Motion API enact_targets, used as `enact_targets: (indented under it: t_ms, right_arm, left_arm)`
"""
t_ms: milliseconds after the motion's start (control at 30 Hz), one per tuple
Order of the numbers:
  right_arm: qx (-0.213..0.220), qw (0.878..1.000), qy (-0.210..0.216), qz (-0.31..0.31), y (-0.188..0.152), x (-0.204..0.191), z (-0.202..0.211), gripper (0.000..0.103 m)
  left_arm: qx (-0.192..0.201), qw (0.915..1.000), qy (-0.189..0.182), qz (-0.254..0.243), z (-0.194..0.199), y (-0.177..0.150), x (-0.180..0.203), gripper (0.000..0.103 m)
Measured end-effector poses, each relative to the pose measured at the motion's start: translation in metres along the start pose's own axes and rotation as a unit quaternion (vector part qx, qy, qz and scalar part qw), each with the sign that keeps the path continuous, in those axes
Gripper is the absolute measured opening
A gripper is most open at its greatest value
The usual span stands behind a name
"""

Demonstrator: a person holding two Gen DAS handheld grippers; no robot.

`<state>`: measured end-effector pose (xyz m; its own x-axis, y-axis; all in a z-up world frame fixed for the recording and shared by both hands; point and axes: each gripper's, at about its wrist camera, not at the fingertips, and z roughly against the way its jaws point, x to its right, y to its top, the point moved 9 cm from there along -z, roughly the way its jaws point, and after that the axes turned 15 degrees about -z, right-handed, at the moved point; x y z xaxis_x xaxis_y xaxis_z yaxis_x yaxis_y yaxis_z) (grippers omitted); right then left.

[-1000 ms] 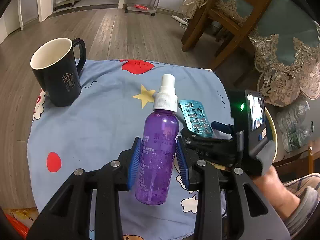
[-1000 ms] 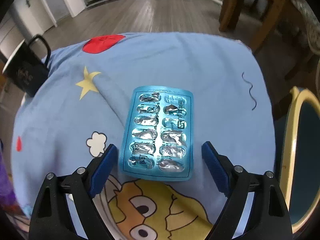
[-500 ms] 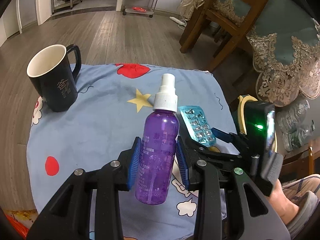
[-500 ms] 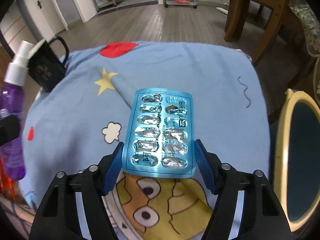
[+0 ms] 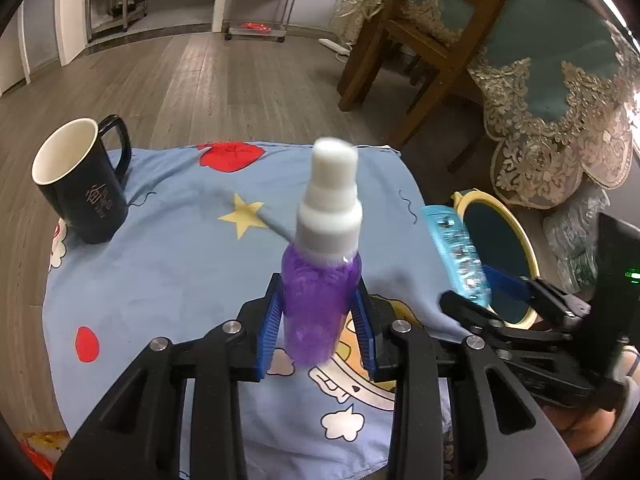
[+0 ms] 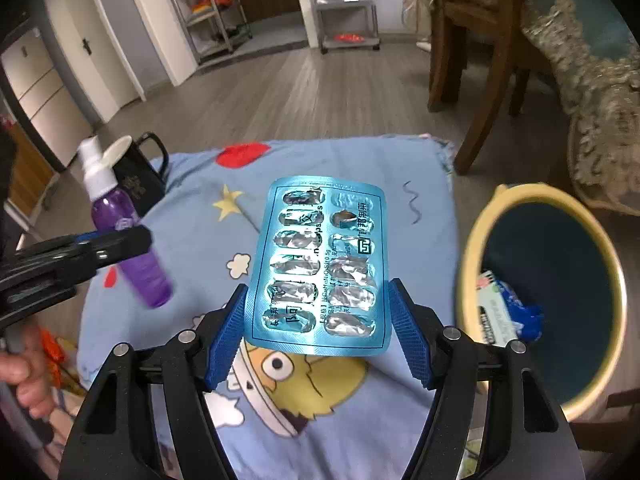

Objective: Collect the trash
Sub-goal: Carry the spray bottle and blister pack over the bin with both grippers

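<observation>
My left gripper (image 5: 318, 330) is shut on a purple spray bottle (image 5: 320, 280) with a white cap and holds it upright above the blue cartoon cloth (image 5: 172, 264). The bottle also shows in the right wrist view (image 6: 132, 248). My right gripper (image 6: 318, 332) is shut on a blue empty pill blister pack (image 6: 320, 268), lifted off the cloth; the pack also shows in the left wrist view (image 5: 456, 252). A yellow-rimmed trash bin (image 6: 476, 240) stands to the right of the table and holds some wrappers (image 6: 504, 312).
A black mug (image 5: 84, 188) with a white inside stands at the cloth's far left. A wooden chair (image 5: 424, 52) and a table with a lace-edged cloth (image 5: 560, 92) stand beyond on the right. Metal shelves (image 6: 344, 4) stand at the back.
Both grippers have risen. The right gripper has lifted the blister pack off the cloth and turned toward the bin. The left gripper has tilted the bottle upright and raised it.
</observation>
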<state>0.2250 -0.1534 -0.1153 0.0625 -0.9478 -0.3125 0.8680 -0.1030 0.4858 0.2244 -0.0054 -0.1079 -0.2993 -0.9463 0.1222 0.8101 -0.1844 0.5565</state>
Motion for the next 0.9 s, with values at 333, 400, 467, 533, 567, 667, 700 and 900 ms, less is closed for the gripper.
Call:
enact_targets:
  t_ms: [333,400,467,533,567,667,700,900]
  right_arm:
    - [0.036,0.999,0.010,-0.028,0.005,0.030,0.054,0.070]
    - [0.043,0.998,0.012,-0.042,0.006,0.038,0.059,0.070]
    - [0.050,0.997,0.015,-0.052,0.007,0.043,0.063,0.070]
    - [0.054,0.997,0.019,-0.061,0.008,0.049,0.066,0.070]
    - [0.057,0.996,0.020,-0.067,0.009,0.053,0.068,0.070]
    - [0.062,0.994,0.023,-0.084,0.010,0.064,0.071,0.070]
    - [0.063,0.994,0.024,-0.088,0.011,0.067,0.072,0.070]
    - [0.073,0.990,0.024,-0.122,0.015,0.090,0.077,0.070]
  left_arm:
    - [0.005,0.9996,-0.009,-0.025,-0.003,0.009,0.023,0.032]
    - [0.003,0.9995,-0.014,-0.028,-0.007,0.009,0.027,0.031]
    - [0.001,0.9994,-0.017,-0.030,-0.010,0.009,0.031,0.031]
    - [0.002,0.9993,-0.020,-0.031,-0.011,0.009,0.033,0.031]
    - [0.002,0.9993,-0.022,-0.031,-0.011,0.009,0.034,0.031]
    - [0.005,0.9991,-0.028,-0.033,-0.012,0.013,0.040,0.031]
    - [0.006,0.9989,-0.030,-0.035,-0.013,0.015,0.044,0.031]
    - [0.009,0.9980,-0.046,-0.043,-0.019,0.027,0.067,0.031]
